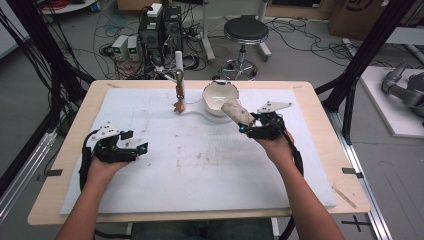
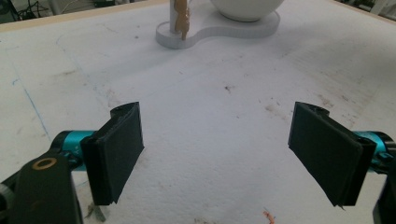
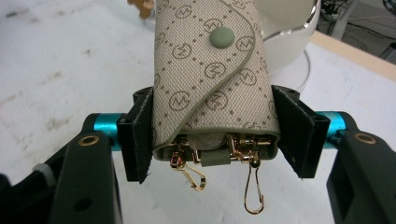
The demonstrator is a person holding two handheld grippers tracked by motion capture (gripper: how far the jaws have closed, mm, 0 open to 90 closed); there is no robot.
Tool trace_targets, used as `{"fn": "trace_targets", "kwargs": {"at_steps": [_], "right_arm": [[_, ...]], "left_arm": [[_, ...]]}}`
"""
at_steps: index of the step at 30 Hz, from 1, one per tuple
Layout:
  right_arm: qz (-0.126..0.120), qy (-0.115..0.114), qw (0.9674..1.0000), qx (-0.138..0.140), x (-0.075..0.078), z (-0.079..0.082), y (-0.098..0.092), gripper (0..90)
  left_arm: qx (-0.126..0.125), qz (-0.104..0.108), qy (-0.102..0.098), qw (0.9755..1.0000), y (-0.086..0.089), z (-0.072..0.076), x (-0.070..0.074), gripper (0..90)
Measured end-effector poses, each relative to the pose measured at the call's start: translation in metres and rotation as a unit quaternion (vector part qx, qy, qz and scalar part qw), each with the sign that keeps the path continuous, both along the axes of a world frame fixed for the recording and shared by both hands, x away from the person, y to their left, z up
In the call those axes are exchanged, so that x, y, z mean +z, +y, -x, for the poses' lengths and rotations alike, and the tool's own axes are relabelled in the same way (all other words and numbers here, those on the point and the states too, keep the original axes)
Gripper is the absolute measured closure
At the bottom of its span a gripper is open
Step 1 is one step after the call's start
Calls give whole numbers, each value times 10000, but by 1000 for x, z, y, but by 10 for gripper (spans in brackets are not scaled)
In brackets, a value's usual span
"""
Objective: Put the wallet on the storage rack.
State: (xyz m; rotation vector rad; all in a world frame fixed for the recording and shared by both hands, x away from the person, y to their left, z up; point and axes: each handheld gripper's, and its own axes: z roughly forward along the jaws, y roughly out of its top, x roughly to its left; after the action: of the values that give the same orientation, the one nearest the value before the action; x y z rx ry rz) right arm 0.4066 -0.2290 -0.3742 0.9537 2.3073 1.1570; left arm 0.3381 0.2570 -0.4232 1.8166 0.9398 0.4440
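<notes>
A beige patterned key pouch [image 3: 212, 79] with a green snap button and gold clips hanging from its lower end is clamped between the jaws of my right gripper [image 3: 212, 135]. In the high view the pouch [image 1: 237, 113] is lifted off the mat, right of centre, in front of a white bowl [image 1: 218, 96]. The bowl sits on a white stand base [image 2: 205, 32] that also carries an upright post [image 1: 178, 80] with a small tan figure hanging on it. My left gripper [image 1: 134, 144] rests at the left of the mat, its jaws [image 2: 219, 154] wide open with nothing between them.
A white foam mat [image 1: 200, 165] covers the wooden table [image 1: 320, 115]. Beyond the far edge stand a black stool [image 1: 245, 31], computer boxes and cables on the floor. Black frame posts rise at both sides of the table.
</notes>
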Motion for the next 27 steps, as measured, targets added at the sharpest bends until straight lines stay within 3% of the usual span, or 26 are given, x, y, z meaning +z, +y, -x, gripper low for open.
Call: {"fn": "trace_targets", "kwargs": {"at_steps": [14, 27], "right_arm": [[565, -82, 9984, 34, 29, -45, 40, 365], [936, 30, 9956, -24, 24, -71, 68, 365]], "left_arm": [[-15, 17, -7, 10000, 3, 0, 1, 179], [89, 51, 21, 9999, 12, 0, 0, 179]]}}
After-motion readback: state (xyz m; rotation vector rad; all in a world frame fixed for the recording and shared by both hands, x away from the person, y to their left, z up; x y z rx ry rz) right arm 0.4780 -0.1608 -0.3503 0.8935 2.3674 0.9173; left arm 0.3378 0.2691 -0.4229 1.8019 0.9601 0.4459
